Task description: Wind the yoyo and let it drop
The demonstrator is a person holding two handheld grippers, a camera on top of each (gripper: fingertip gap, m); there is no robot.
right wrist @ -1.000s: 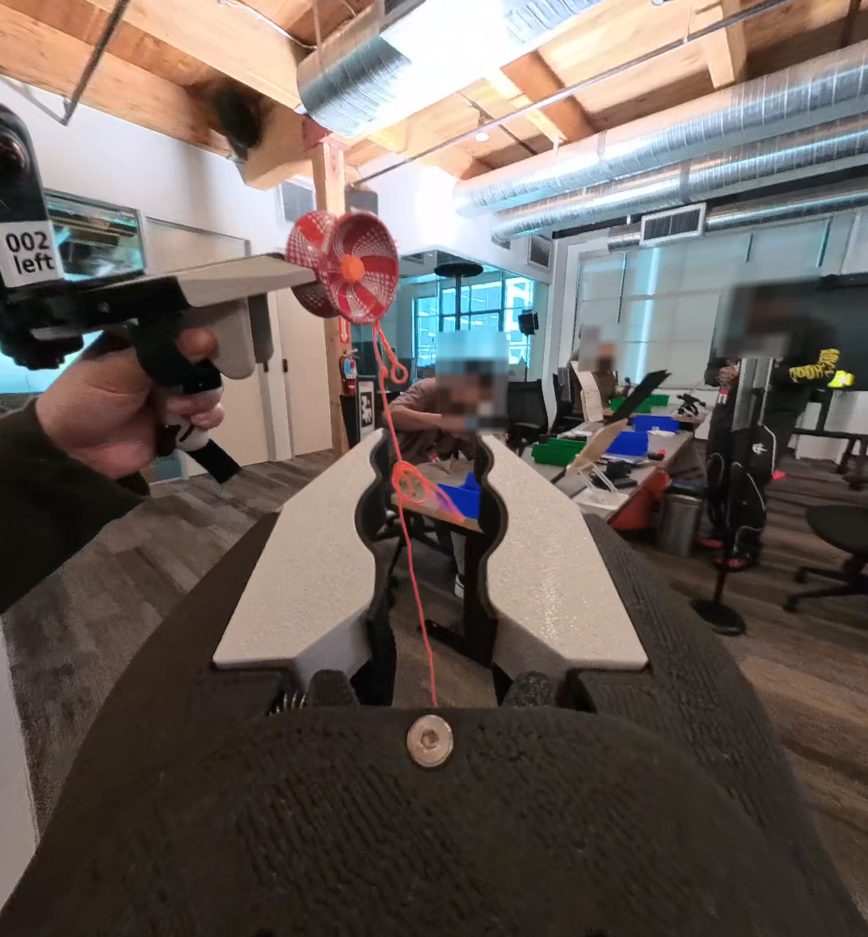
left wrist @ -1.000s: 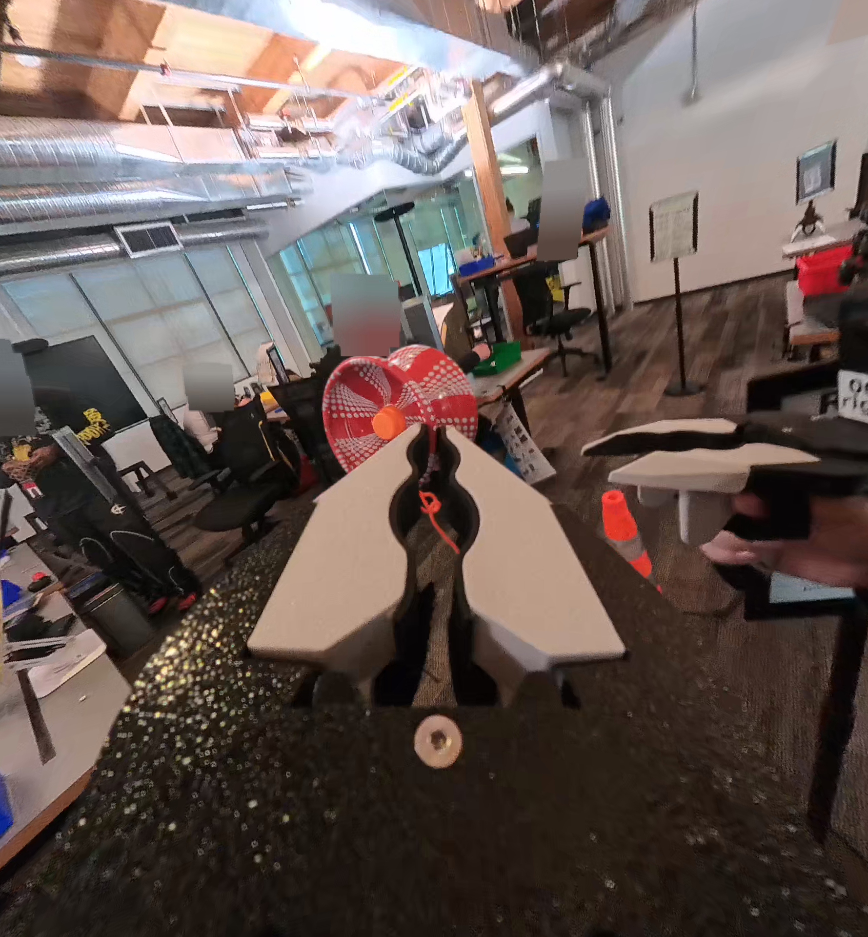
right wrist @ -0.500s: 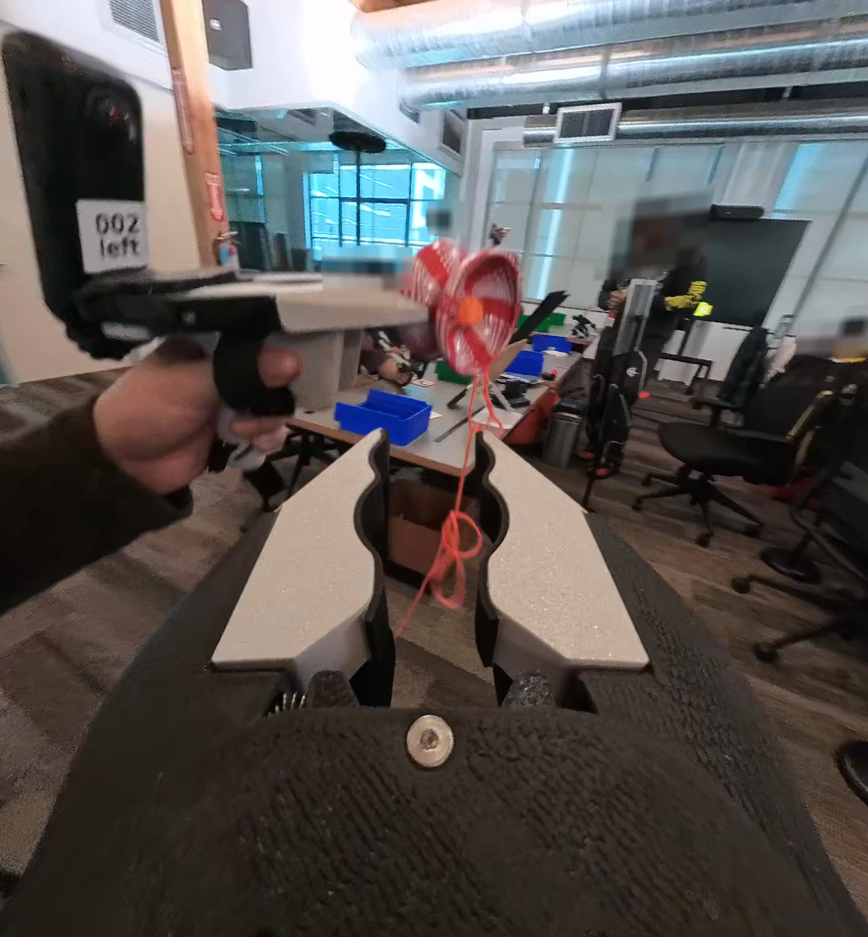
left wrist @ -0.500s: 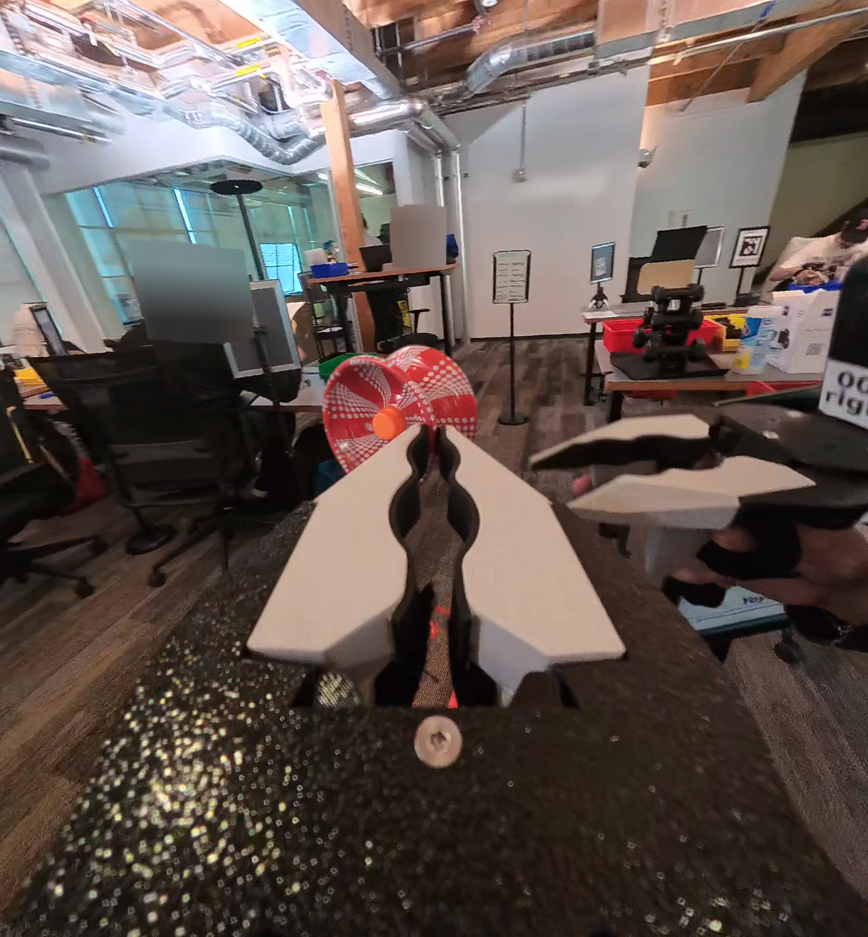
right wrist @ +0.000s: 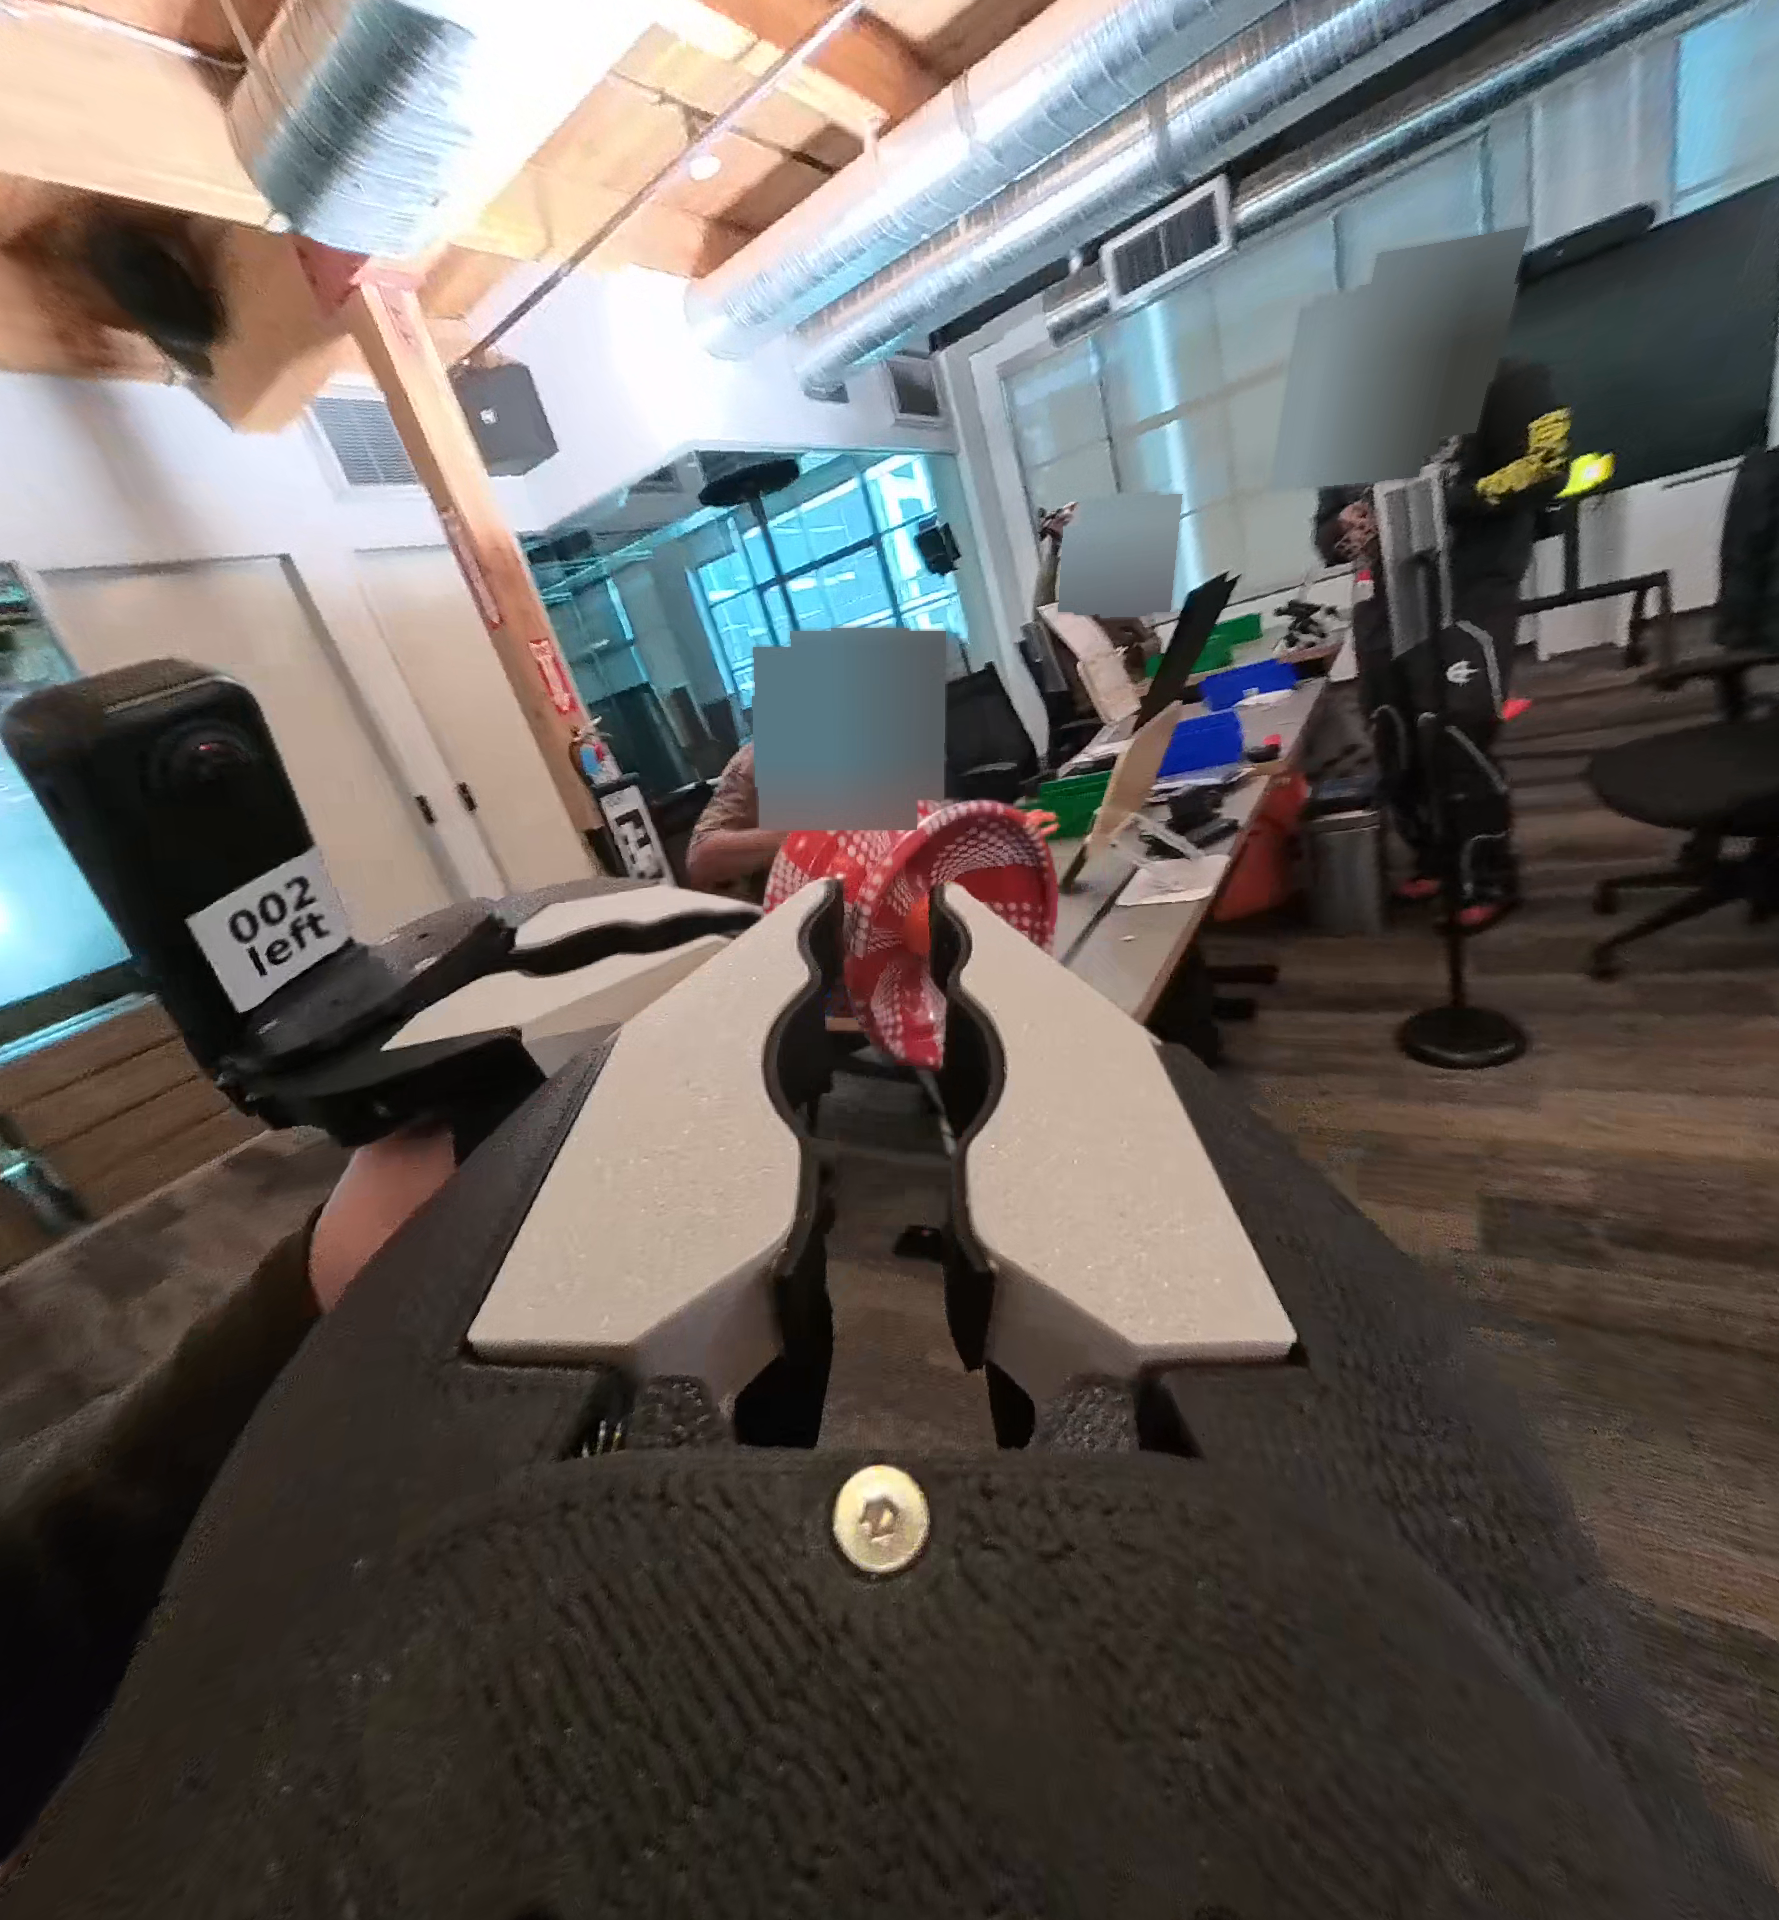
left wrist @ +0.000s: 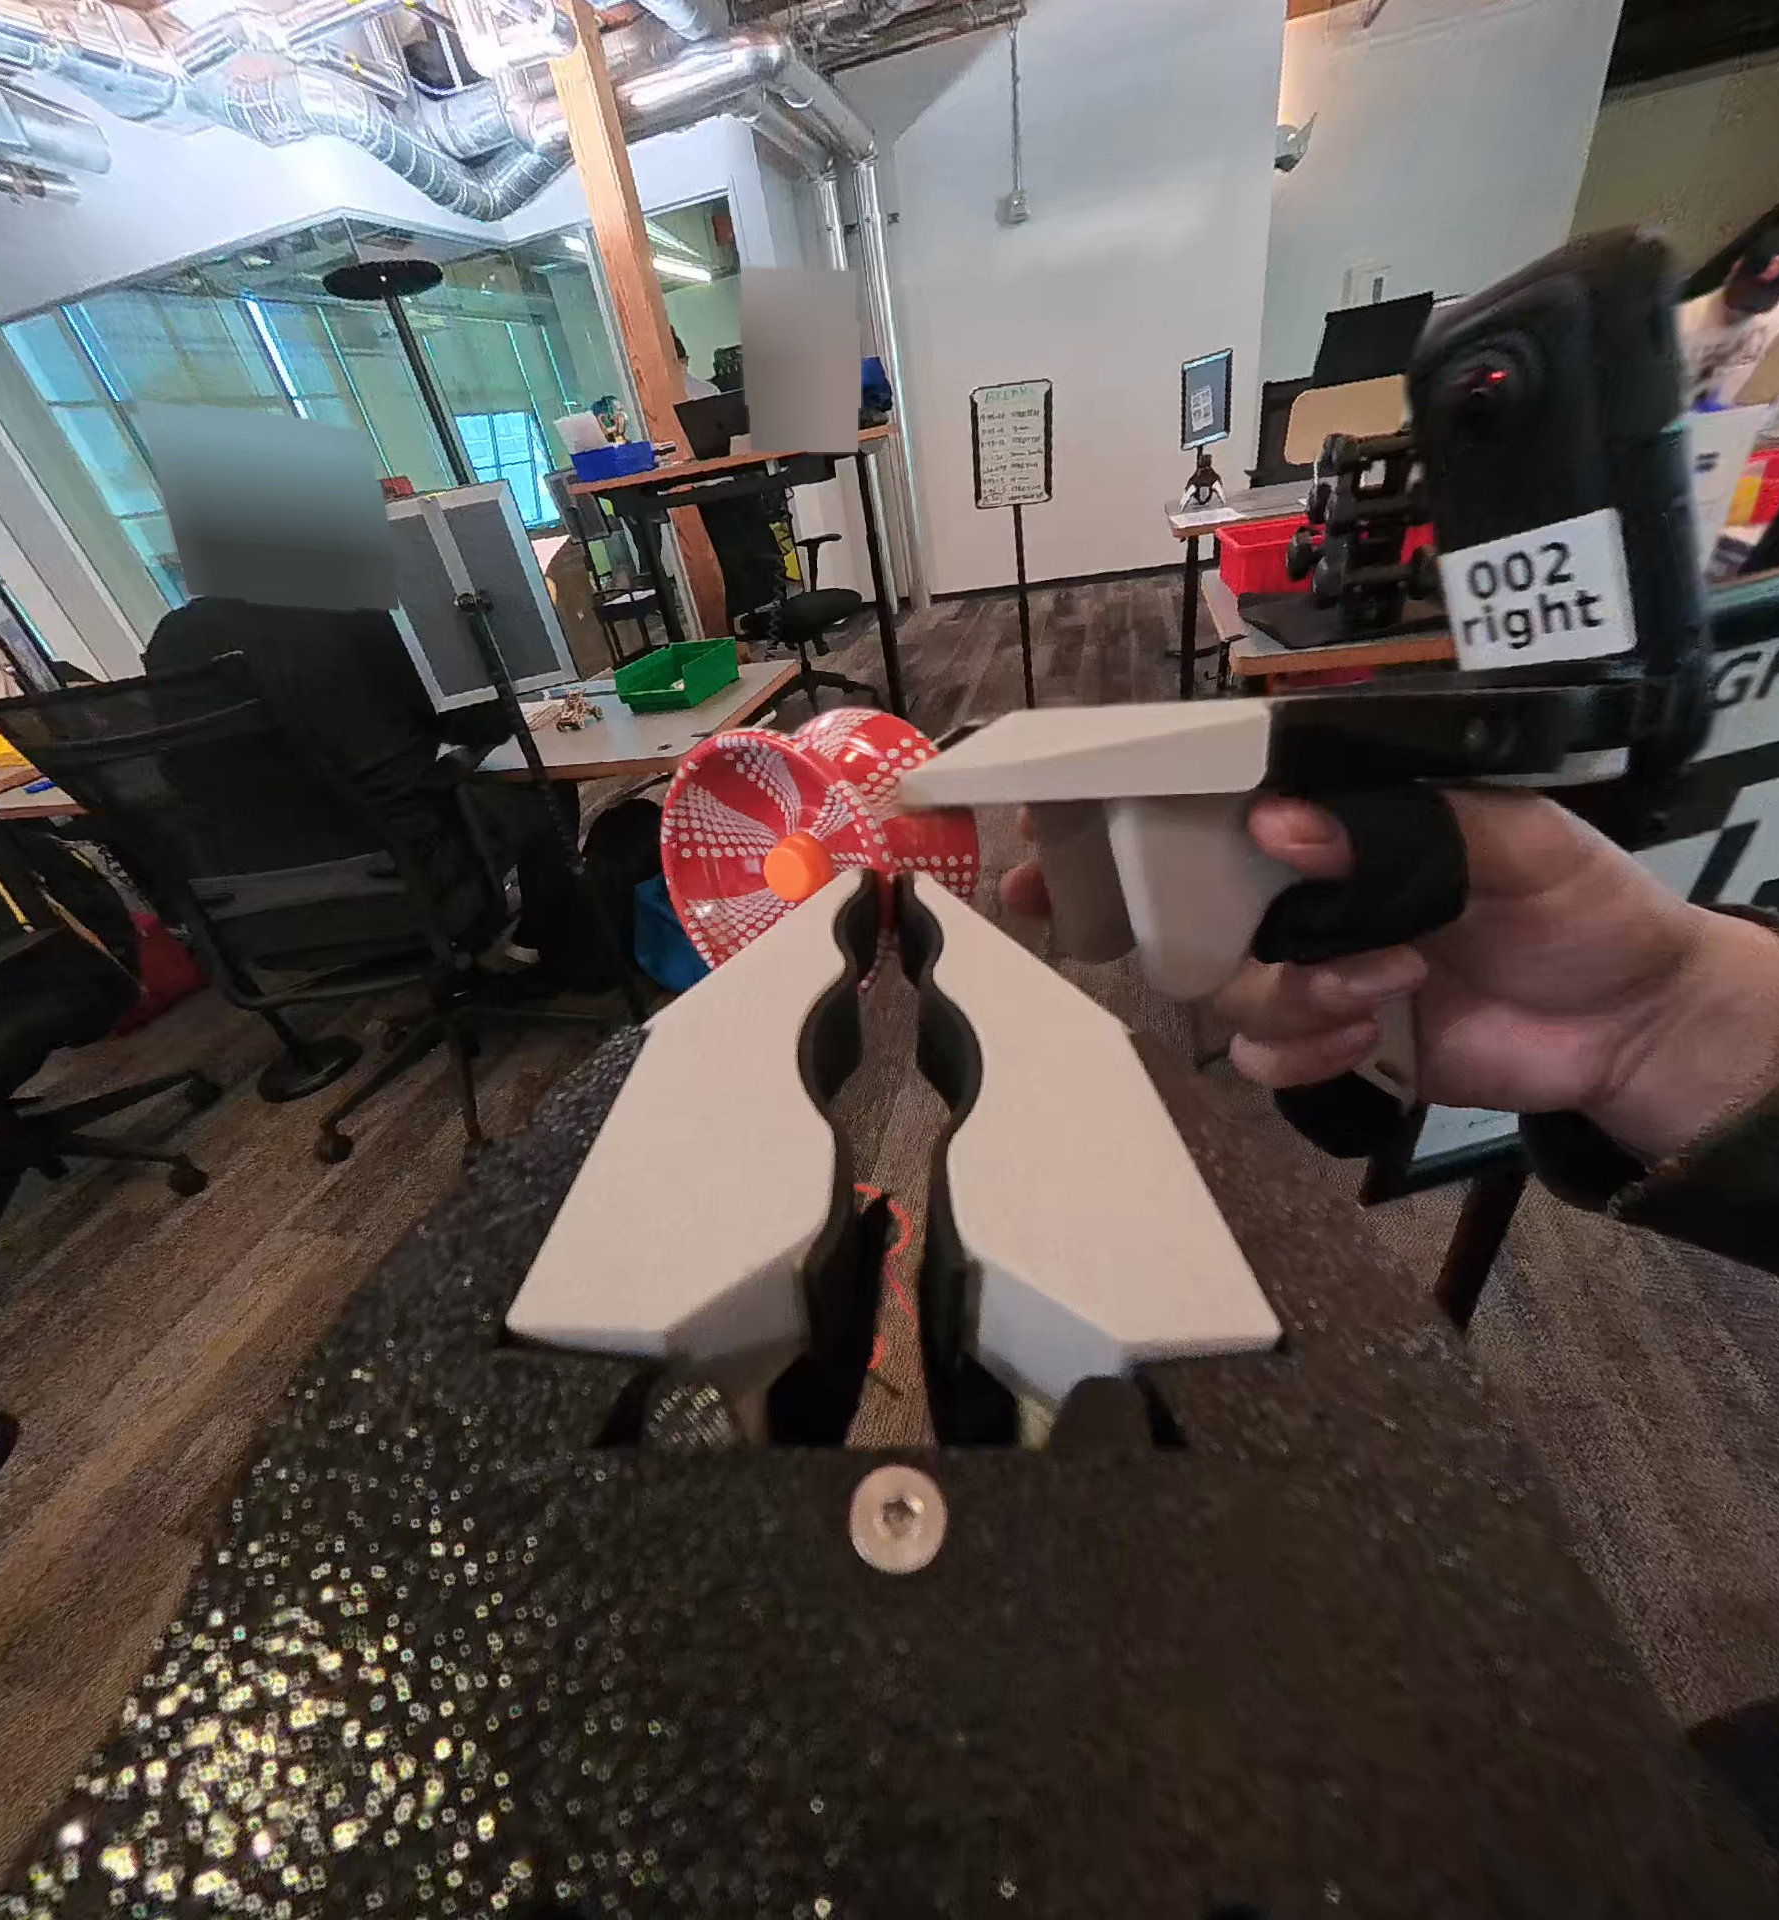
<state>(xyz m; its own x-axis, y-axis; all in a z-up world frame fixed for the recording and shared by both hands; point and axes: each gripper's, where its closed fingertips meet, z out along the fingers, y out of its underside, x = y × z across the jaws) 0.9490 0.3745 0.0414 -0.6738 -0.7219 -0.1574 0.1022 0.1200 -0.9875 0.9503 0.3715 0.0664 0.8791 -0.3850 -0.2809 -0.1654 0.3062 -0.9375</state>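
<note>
Left wrist view: left gripper [left wrist: 883,902] nearly closed, tips pinching the yoyo [left wrist: 812,842] at its centre groove, held in mid-air. String [left wrist: 890,1262] hangs slack between and below the fingers. Right gripper [right wrist: 887,906] part open, straddling the yoyo's near half; contact unclear, prob. not clamped. Step, by my read: winding, drop not yet due. Next needs a string catch and wrap round the axle. Wound amt hidden in groove; string end not visible.
</note>
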